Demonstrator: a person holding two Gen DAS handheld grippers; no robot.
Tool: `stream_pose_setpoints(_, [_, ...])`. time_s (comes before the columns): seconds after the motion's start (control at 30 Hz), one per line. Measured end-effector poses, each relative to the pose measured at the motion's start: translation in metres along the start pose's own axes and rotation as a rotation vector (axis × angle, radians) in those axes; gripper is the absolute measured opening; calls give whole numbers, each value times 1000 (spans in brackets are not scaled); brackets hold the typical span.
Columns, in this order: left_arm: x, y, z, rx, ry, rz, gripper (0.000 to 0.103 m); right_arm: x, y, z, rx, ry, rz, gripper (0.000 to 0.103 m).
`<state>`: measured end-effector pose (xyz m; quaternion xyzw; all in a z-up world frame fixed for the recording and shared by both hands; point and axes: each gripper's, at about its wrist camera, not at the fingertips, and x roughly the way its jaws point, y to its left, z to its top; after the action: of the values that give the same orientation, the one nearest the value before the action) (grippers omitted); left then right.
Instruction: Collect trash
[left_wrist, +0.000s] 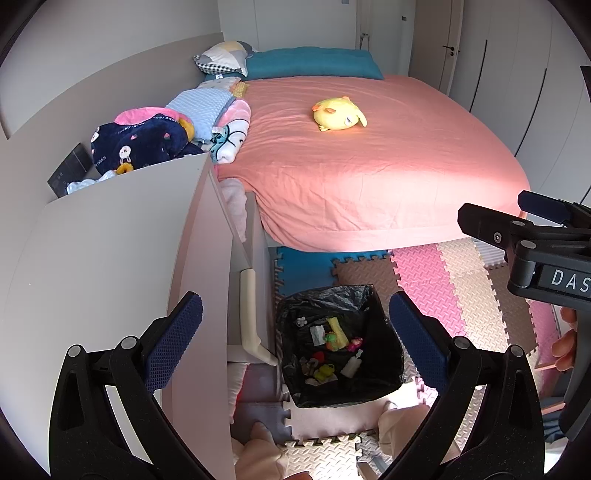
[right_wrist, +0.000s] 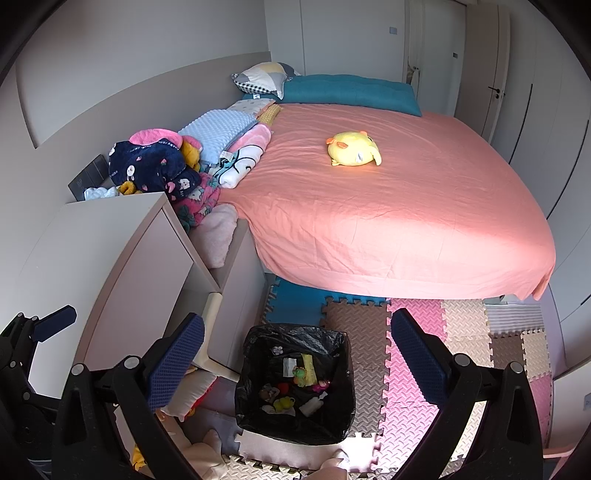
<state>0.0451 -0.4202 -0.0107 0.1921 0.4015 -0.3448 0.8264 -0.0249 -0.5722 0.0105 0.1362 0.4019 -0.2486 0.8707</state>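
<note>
On the interlocking foam mat (right_wrist: 413, 373) beside the bed, the square bin (right_wrist: 295, 384) with its crinkled black liner holds small scraps, both the left gripper (left_wrist: 295, 332) and right gripper (right_wrist: 297, 343) gaping wide, empty.

Soft bright daylight, sharp focus, strong fisheye bending, dark vignetted corners.

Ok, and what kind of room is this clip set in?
A bedroom, most likely a child's. A bed with a pink sheet fills the room, with a yellow plush toy lying on it, and interlocking foam play mats cover the floor beside a bin lined with a black bag.
</note>
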Motion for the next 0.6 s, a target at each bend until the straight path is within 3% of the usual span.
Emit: stream_pose_setpoints(0.6, [-2, 1, 0, -9, -3, -7, 98, 2, 0, -2, 0, 1, -3, 100])
